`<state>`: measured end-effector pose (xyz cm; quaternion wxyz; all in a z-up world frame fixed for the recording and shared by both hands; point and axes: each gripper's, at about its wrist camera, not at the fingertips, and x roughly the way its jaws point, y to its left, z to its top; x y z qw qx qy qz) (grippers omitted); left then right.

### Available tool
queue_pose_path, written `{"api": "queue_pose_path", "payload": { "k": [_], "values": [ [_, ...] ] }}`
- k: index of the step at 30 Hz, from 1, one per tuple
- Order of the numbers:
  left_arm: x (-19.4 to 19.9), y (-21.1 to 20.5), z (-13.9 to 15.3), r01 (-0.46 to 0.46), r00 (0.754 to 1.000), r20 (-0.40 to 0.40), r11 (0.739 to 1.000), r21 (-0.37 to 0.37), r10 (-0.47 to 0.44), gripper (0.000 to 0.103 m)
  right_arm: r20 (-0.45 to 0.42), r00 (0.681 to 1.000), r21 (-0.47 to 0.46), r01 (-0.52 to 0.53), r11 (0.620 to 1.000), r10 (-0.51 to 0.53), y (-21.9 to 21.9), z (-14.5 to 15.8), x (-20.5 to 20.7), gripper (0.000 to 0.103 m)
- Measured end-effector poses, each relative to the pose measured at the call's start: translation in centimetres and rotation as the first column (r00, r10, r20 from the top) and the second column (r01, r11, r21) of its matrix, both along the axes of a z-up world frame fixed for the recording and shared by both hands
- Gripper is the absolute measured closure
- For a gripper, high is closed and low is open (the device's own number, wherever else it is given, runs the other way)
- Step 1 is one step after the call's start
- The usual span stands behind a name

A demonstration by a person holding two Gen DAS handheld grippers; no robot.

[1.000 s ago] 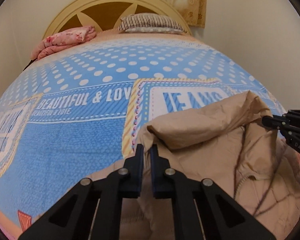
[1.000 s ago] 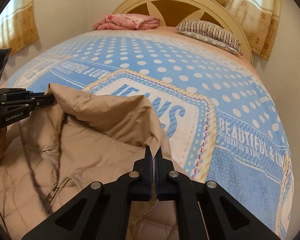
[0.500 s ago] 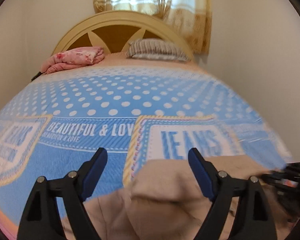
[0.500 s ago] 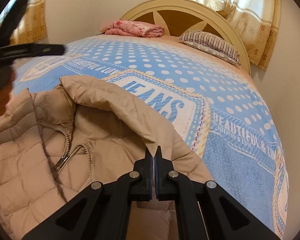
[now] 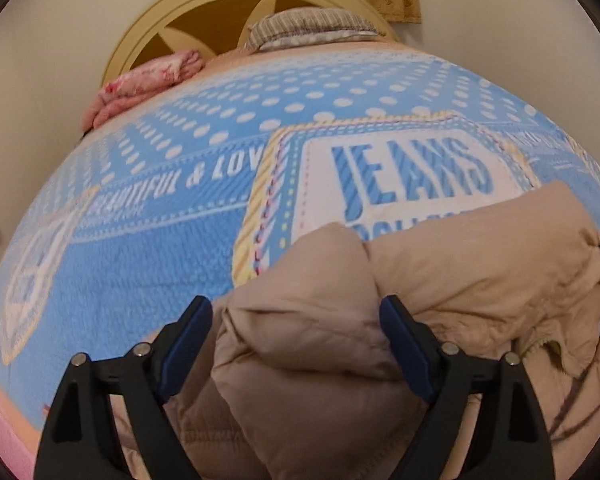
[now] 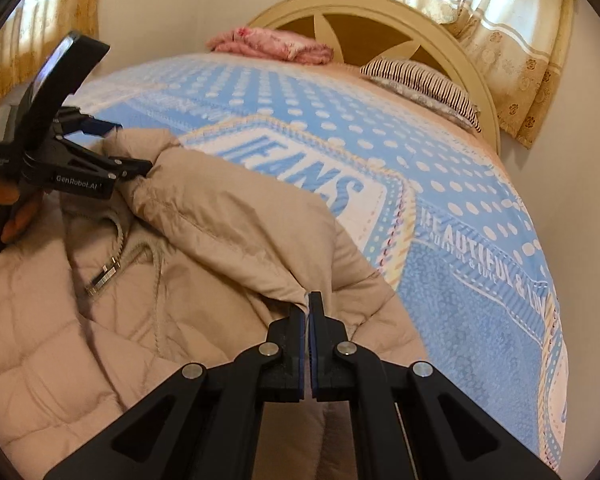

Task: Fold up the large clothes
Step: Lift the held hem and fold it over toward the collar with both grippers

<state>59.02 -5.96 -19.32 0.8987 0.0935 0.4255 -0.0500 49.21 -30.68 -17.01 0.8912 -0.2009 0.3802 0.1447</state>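
A large beige quilted jacket (image 6: 148,280) lies on the bed, its upper part folded down over the zipped front (image 6: 104,276). It also shows in the left wrist view (image 5: 440,272). My right gripper (image 6: 309,300) is shut on a fold of the jacket's edge. My left gripper (image 5: 296,312) is open, its jaws either side of a puffy fold of the jacket, not closed on it. In the right wrist view the left gripper (image 6: 118,148) sits at the jacket's far left corner.
The blue dotted bedspread (image 6: 440,184) with "JEANS" lettering covers the bed. A striped pillow (image 6: 424,84) and a folded pink blanket (image 6: 272,44) lie by the wooden headboard (image 6: 380,20). Walls and curtains (image 6: 508,36) surround the bed.
My left gripper opened, let go of the jacket, and now hangs low over its folded corner. My right gripper stayed shut on the jacket, whose fold has come down over the front.
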Motion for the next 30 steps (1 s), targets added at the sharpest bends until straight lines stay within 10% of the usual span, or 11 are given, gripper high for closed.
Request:
{"api": "queue_pose_path", "payload": {
  "k": [4, 7, 9, 12, 15, 23, 30],
  "values": [
    [0.6, 0.8, -0.4, -0.030, 0.999, -0.026, 0.999, -0.042, 0.029, 0.007, -0.063, 0.998, 0.023, 0.010, 1.000, -0.008, -0.6, 1.0, -0.1, 0.099],
    [0.5, 0.9, -0.7, -0.032, 0.999, -0.021, 0.998, -0.056, 0.031, 0.007, -0.067, 0.997, 0.111, 0.047, 0.993, -0.039, -1.6, 3.7, -1.2, 0.054],
    [0.3, 0.8, -0.8, -0.034, 0.999, -0.018, 0.997, -0.062, 0.033, 0.007, -0.027, 0.997, 0.238, 0.077, 0.968, -0.072, -1.8, 6.5, -1.8, 0.042],
    [0.3, 0.8, -0.8, -0.034, 0.999, -0.014, 0.998, -0.054, 0.033, 0.007, 0.013, 0.989, 0.276, 0.141, 0.951, -0.150, 0.3, 7.6, -0.5, 0.042],
    [0.1, 0.5, -0.5, -0.031, 0.999, -0.007, 0.999, -0.037, 0.031, 0.007, -0.067, 0.984, 0.310, 0.177, 0.934, -0.164, 2.6, 5.4, 3.3, 0.075],
    [-2.7, -1.3, 6.3, 0.088, 0.987, 0.152, 0.963, -0.255, -0.050, 0.008, -0.173, 0.950, 0.272, 0.301, 0.914, -0.261, 2.2, -1.7, 5.5, 0.075],
    [0.7, -3.7, 1.0, 0.031, 0.999, -0.003, 0.975, -0.221, -0.033, 0.008, -0.186, 0.947, 0.327, 0.313, 0.892, -0.264, 1.3, -2.5, 5.4, 0.075]
  ]
}}
